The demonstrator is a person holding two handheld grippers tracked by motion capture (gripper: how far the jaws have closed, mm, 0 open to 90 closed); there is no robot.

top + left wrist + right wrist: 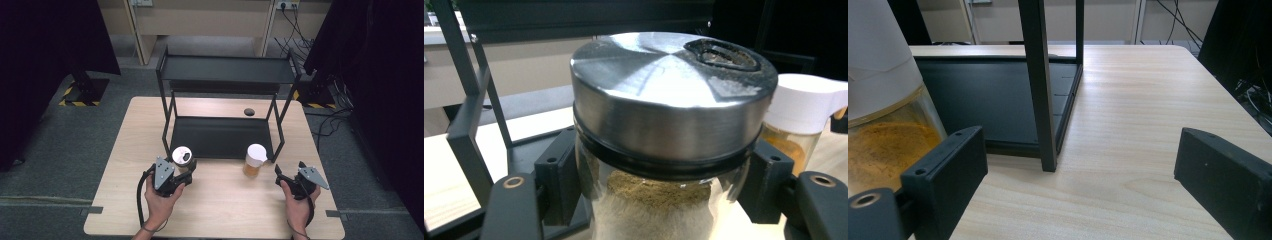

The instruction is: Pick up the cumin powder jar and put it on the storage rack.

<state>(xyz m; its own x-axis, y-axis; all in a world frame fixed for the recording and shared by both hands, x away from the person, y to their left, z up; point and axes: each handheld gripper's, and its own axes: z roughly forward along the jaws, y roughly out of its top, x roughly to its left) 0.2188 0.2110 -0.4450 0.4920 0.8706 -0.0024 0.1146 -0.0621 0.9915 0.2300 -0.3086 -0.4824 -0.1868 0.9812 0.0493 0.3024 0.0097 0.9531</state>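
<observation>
Left gripper clamps steel-lidded spice jar; right gripper jaws wide, empty. Risk: smooth glass slipping if lifted tilted.

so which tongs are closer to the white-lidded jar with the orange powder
Right. The right tongs sit open just right of the white-lidded jar, not touching it. The left tongs are farther left, closed around the steel-lidded jar.

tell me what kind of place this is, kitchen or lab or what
Probably a lab or recording workspace, not a kitchen: a bare wooden table on grey carpet, dark screens at both sides, cables trailing to wall sockets. A black two-tier metal rack and two spice jars sit staged on the table.
</observation>
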